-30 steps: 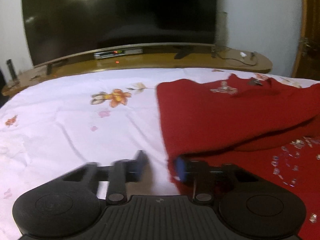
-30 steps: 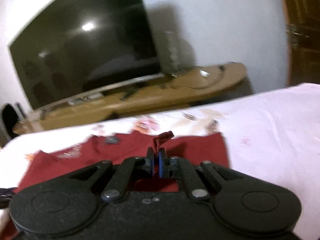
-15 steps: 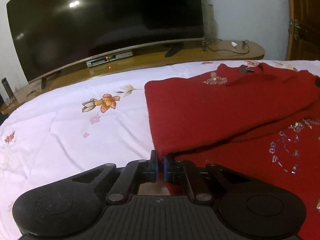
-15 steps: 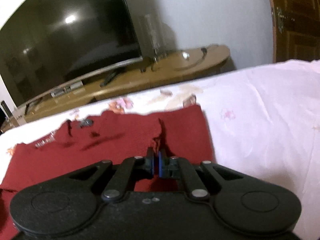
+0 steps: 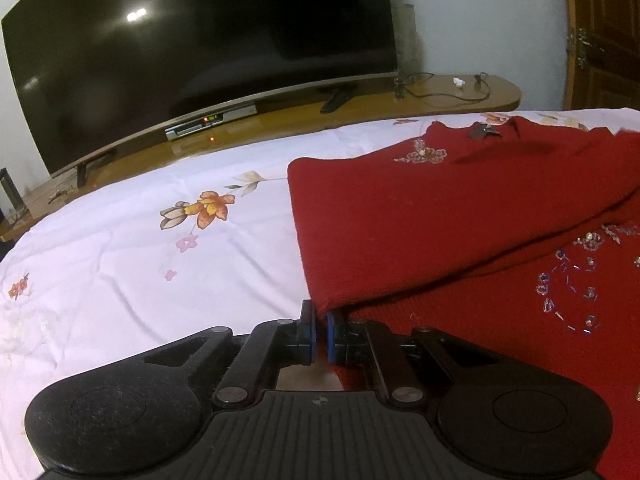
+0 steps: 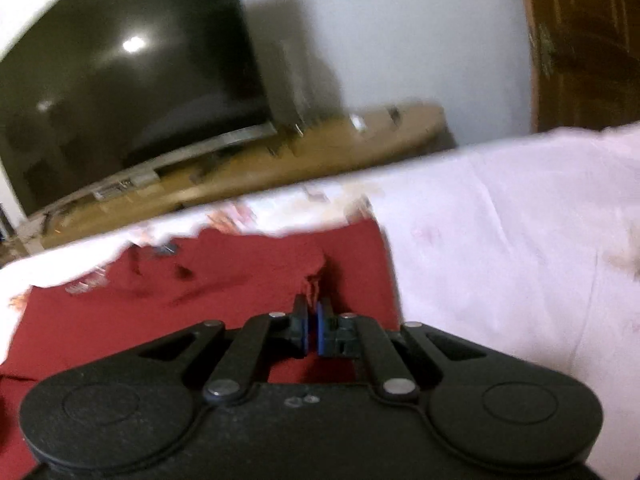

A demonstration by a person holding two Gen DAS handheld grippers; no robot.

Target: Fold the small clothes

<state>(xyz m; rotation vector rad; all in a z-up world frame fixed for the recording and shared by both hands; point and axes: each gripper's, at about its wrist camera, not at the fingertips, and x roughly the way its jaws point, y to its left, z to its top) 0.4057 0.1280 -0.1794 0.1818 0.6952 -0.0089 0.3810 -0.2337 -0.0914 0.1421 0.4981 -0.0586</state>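
Note:
A red knitted garment [image 5: 420,224] with bead trim lies on a white floral bedsheet [image 5: 120,272], its upper layer folded over the lower one. My left gripper [image 5: 320,320] is shut on the near left corner of that upper layer. In the right wrist view the same red garment [image 6: 200,292] spreads left of centre, and my right gripper [image 6: 313,322] is shut on a small raised pinch of its fabric near the right edge. The view there is blurred.
A large dark television [image 5: 200,48] stands on a long wooden shelf [image 5: 440,92] beyond the bed, with a set-top box [image 5: 210,122] and cables on it. A wooden door [image 5: 600,32] is at the far right. Bare sheet [image 6: 520,240] lies right of the garment.
My left gripper's jaws closed onto the garment's near corner. The right gripper, still pinching fabric, sank a little toward the bed, and the garment now lies flatter.

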